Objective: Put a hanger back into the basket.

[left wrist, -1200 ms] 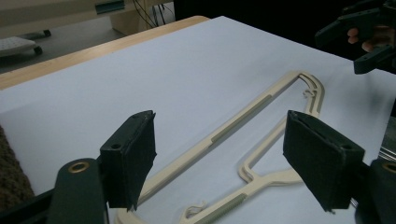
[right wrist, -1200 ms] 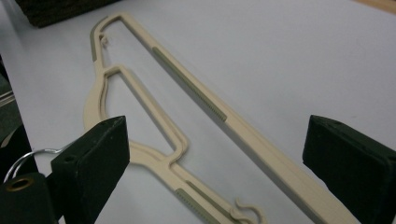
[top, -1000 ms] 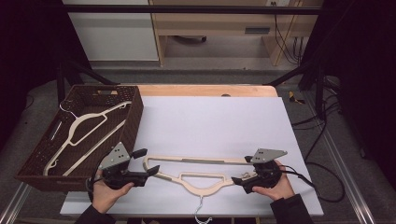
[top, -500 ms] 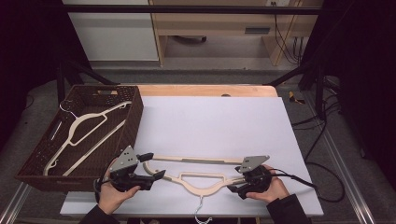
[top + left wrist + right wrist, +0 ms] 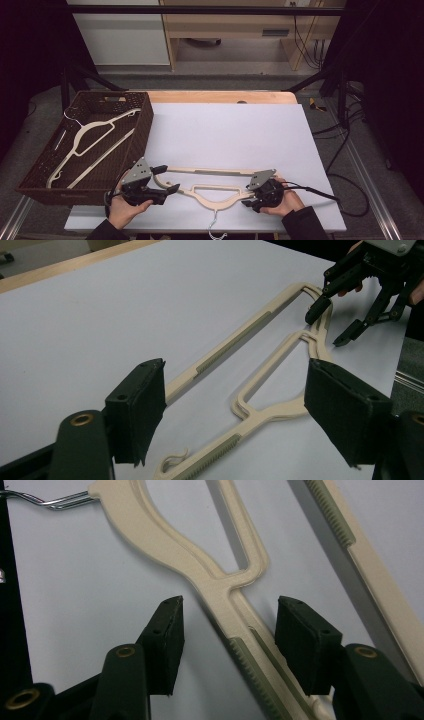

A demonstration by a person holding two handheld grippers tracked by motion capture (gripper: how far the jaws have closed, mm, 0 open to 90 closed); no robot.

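I am getting both claws onto the cream hanger (image 5: 212,189) that lies flat on the white tabletop (image 5: 240,130), just beside the brown basket (image 5: 142,127), with its metal hook pointing back toward me. My judgement is that this is the grasping step: the hanger has not been lifted, and a second hanger (image 5: 92,137) already lies inside the basket, so this one is probably headed there too.

My right claw (image 5: 227,630) straddles the shoulder arm on the hanger's end farthest from the basket. Its jaws have just been closing, with the arm between them, but there is a gap on both sides, so the pads are not pressing yet and it is open around the arm. My left claw (image 5: 235,405) hangs wide open above the hanger's end nearest the basket, with the bar and the neck in its gap, gripping nothing.

Both forearms come in low from my edge of the tabletop. Each hand holds its claw pointing along the hanger toward the other, tipped down at the tabletop.

Next I should finish closing the right claw squarely on the arm, lower and close the left on its end, then lift both together so the hanger stays level
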